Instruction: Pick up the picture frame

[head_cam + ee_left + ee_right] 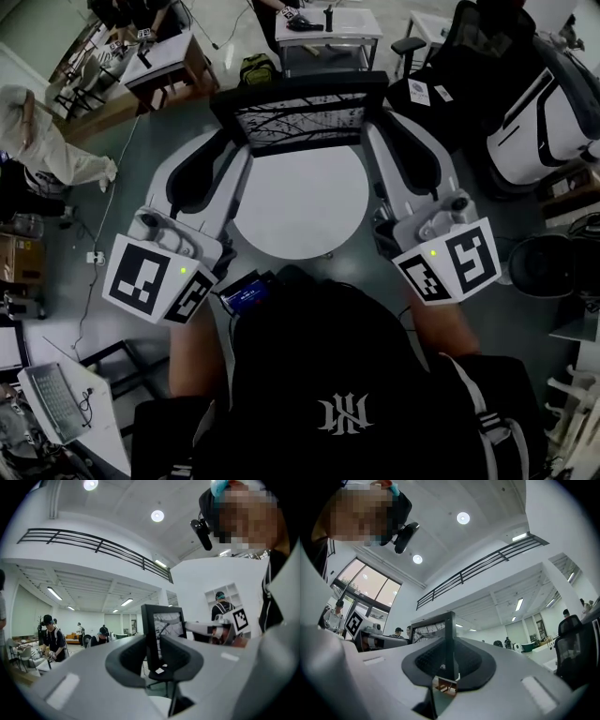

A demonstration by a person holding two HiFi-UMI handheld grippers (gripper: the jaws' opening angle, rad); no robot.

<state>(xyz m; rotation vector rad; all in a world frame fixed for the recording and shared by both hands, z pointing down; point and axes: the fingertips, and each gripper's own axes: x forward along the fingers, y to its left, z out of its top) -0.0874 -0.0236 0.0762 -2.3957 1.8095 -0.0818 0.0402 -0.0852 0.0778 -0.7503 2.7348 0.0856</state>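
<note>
Head view shows the picture frame (298, 120) standing upright over the far side of the round white table (300, 220), spanned between both grippers. The left gripper (232, 141) is clamped on its left edge and the right gripper (377, 139) on its right edge, each with the black bar pinched between the pads. The frame looks clear of the tabletop, so the lift seems under way. The next move calls for raising both hands evenly, without twisting the frame.

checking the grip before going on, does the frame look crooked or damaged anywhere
Nothing stands out. The picture frame is held roughly level by its side edges between the left gripper and right gripper, above the round white table. No damage shows.
</note>
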